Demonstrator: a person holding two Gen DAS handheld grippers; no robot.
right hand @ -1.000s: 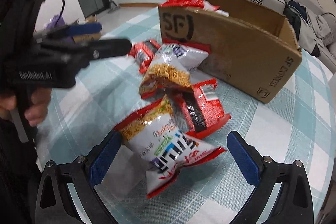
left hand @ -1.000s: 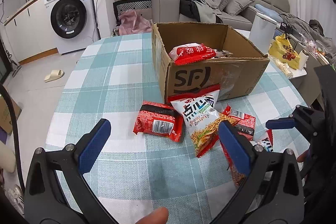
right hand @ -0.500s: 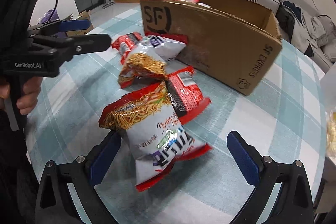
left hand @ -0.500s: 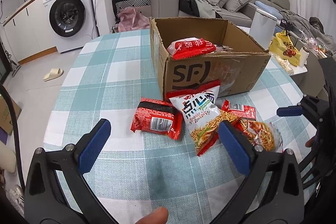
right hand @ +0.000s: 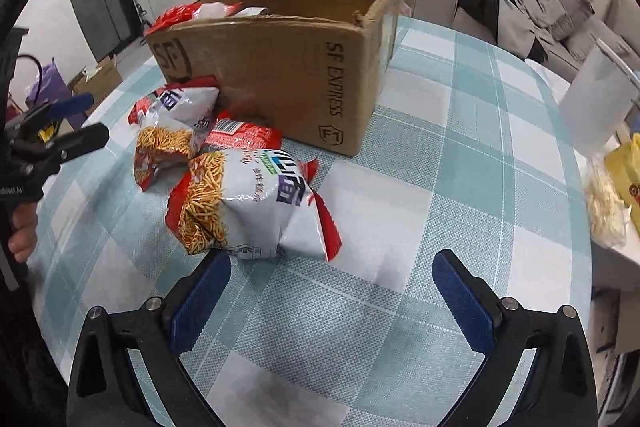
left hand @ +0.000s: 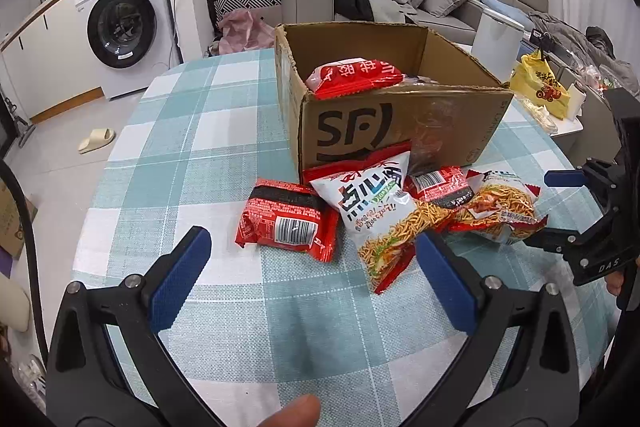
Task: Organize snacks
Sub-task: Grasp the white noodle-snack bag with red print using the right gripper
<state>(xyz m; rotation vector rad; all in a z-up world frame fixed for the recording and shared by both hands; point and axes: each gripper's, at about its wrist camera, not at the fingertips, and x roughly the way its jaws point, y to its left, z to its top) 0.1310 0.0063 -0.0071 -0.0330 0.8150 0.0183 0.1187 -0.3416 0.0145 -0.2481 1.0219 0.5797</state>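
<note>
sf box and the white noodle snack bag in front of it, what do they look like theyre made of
SF box: brown corrugated cardboard, matte, judging by the ragged torn rim and printed logo; a glossy patch on the front looks like clear tape. White noodle snack bag: thin plastic film, probably foil-lined, shiny and crinkled, catching highlights in the right wrist view.

An open brown cardboard box (left hand: 400, 115) sits on the round table with the teal-and-white checked cloth (left hand: 192, 163). A red foil packet (left hand: 354, 77) lies in it, against its front wall. Four snack bags lie in front of the box: a red barcode-labelled packet (left hand: 288, 223) farthest left, a white noodle-print bag (left hand: 380, 215) leaning on the box front, a smaller red packet (left hand: 438, 185) tucked behind that, and a second white noodle-print bag (right hand: 248, 203) farthest right.
</note>
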